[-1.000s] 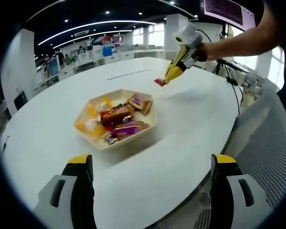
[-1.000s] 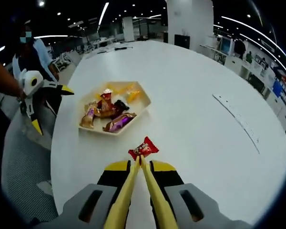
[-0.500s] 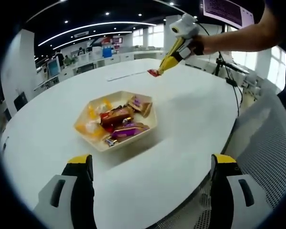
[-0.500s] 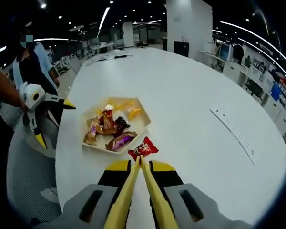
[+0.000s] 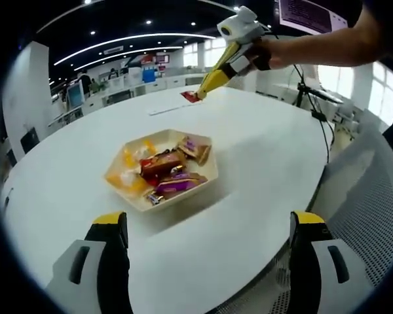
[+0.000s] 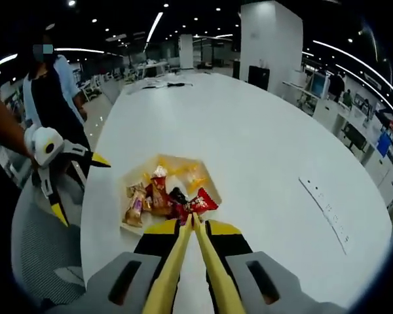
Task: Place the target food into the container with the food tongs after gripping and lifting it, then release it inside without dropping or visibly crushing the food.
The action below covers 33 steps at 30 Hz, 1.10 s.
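A red wrapped candy [image 6: 198,205] hangs at the tips of the yellow tongs [image 6: 187,255] that my right gripper [image 6: 194,230] is shut on. In the right gripper view the candy sits in the air over the near edge of the beige hexagonal container [image 6: 139,172], which holds several wrapped snacks. The left gripper view shows the same container [image 5: 211,175] mid-table, with the right gripper [image 5: 234,57] and the candy [image 5: 189,97] high above and beyond it. My left gripper [image 5: 208,226] stands open near the table's edge with nothing between its jaws.
The white oval table [image 5: 268,150] spreads around the container. A strip of white labels [image 6: 324,205] lies on it at the right. A mesh chair [image 5: 367,216] stands beside the table. A person [image 6: 52,98] stands at the far left of the table.
My right gripper has lifted the red candy higher and carried it from beside the container toward a spot above it. The left gripper has stayed in place, still open.
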Each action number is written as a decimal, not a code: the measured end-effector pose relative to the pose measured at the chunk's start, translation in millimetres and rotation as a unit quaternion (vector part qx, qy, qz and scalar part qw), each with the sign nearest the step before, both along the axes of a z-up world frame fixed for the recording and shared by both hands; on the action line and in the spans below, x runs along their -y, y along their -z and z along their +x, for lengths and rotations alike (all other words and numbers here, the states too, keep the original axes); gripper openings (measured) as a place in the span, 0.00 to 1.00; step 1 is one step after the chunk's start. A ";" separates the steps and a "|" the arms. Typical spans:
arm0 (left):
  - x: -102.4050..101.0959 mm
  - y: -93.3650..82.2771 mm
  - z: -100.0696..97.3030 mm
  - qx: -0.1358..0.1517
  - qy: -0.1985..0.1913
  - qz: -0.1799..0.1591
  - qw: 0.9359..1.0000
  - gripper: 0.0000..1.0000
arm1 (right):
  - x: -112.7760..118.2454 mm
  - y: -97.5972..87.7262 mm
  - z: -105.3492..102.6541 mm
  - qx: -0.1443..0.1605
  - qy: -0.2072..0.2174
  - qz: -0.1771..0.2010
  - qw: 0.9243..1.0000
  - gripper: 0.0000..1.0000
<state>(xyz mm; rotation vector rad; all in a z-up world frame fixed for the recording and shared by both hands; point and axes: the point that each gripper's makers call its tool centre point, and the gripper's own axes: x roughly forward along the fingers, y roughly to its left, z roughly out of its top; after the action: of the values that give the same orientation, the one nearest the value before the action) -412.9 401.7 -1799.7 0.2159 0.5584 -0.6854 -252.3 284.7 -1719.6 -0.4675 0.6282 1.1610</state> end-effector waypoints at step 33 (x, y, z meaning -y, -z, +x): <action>5.3 -4.1 -2.3 0.007 0.016 -0.007 1.000 0.98 | -90.8 -31.2 -2.4 0.018 -0.039 -0.003 0.999 0.15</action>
<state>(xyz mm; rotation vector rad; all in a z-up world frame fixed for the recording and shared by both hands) -415.2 396.5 -1795.5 0.2169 0.5379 -0.7182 -254.8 375.5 -1688.4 -0.5200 0.5868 1.2216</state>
